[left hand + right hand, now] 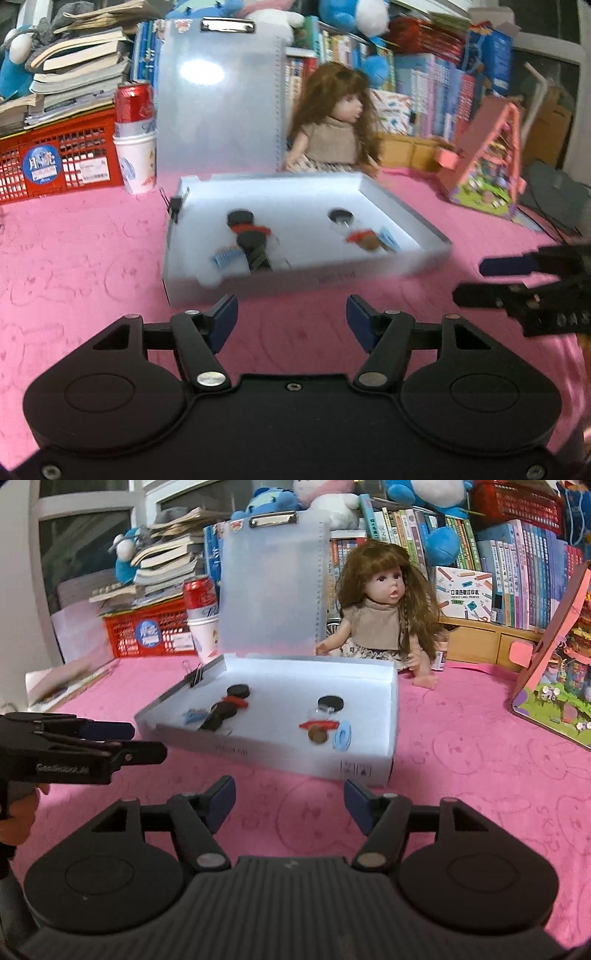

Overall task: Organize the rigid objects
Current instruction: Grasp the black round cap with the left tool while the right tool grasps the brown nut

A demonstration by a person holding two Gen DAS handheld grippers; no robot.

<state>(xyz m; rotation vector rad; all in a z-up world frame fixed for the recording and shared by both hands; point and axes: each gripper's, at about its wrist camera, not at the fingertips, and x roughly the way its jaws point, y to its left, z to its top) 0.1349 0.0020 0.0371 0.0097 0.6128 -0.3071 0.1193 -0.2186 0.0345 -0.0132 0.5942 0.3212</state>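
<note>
Left gripper (291, 319): jaws parted to a moderate gap, nothing between them, over the pink mat (92, 258); the white box lies at its 12 o'clock.
Right gripper (290, 799): jaws apart, empty; box at 12 o'clock, left gripper in from 9 o'clock.
White box (273, 753): open and shallow, flat on the mat, translucent lid (271, 590) standing upright at its far edge.
Contents: 2 clusters on the box floor, well apart; a black bottle (218, 716) lying at the left, a small clear jar (325, 716) at the right, blue clips beside each.
Doll (380, 616): seated at the box's 1 o'clock.
</note>
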